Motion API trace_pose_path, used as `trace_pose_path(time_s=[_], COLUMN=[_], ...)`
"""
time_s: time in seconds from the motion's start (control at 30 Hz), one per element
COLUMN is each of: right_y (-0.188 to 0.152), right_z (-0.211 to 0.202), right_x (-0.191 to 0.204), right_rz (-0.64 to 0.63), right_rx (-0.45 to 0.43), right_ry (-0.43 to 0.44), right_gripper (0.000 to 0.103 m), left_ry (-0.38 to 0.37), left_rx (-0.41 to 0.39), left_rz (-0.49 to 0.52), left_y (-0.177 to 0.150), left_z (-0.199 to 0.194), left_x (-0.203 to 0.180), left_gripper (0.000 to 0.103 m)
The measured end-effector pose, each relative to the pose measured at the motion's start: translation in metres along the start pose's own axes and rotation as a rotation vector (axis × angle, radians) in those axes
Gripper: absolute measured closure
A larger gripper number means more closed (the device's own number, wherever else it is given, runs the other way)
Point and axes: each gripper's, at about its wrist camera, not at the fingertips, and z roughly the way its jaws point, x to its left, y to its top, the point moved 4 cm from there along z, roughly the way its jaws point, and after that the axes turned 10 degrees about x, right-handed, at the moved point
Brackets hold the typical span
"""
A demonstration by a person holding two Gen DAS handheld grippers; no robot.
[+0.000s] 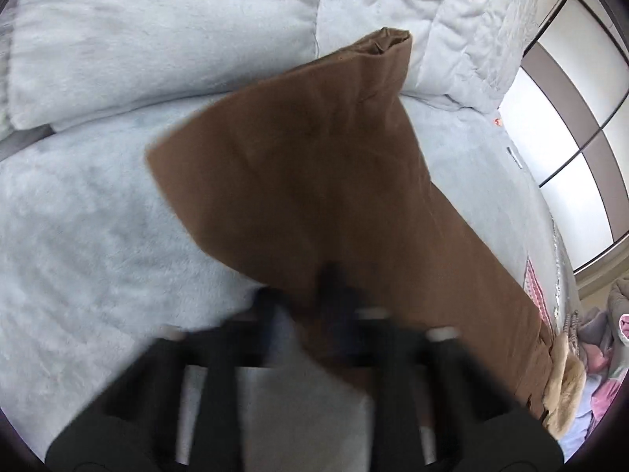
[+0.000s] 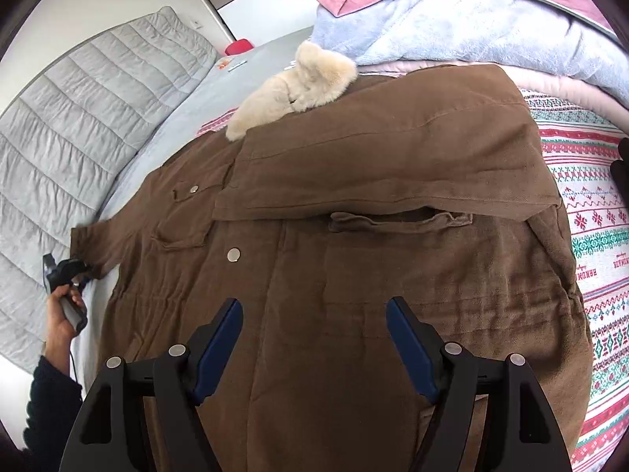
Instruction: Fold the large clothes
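Observation:
A large brown coat (image 2: 354, 244) with a cream fur collar (image 2: 298, 82) lies spread on the bed, its right sleeve folded across the chest. My right gripper (image 2: 314, 314) hovers open and empty over the coat's lower front. My left gripper (image 1: 302, 299) is blurred and shut on the cuff end of the coat's left sleeve (image 1: 314, 165), which is lifted off the bed. The left gripper also shows at the far left of the right wrist view (image 2: 72, 265), at the sleeve's cuff.
A grey quilted headboard (image 2: 78, 126) runs along the bed's left side. A patterned knit blanket (image 2: 597, 236) lies under the coat at right. A pile of pink and pale-blue bedding (image 2: 452, 11) sits behind the collar. White fluffy pillows (image 1: 157, 39) lie beyond the sleeve.

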Motion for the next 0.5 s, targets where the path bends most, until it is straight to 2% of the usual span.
trace_pose_path(time_s=[0.07,0.17,0.27,0.4,0.5], right_y=[0.000,0.001,0.000,0.001,-0.001], right_z=[0.001,0.001,-0.002,-0.003,0.007], right_x=[-0.002,-0.004,-0.005,-0.007,-0.016], right_rz=[0.010,0.022,0.025,0.036,0.057], right_rx=[0.001,0.000,-0.005,-0.003,0.046], right_ry=[0.002,0.007,0.010,0.010,-0.013], right_gripper=[0.026,0.026,0.026,0.026,0.026], left_ry=[-0.046,-0.067,-0.119,-0.180,-0.232], left_rx=[-0.047,-0.122,-0.196,-0.282,-0.321], left_rz=[-0.005,0.067,0.119,0.215,0.300], left_y=[0.003,0.006,0.009,0.007,-0.002], left_z=[-0.009,-0.034,-0.069,-0.119,-0.149], left_x=[-0.005,-0.024,-0.047,-0.091,-0.132], left_gripper=[0.095,0.096,0.097,0.097,0.097])
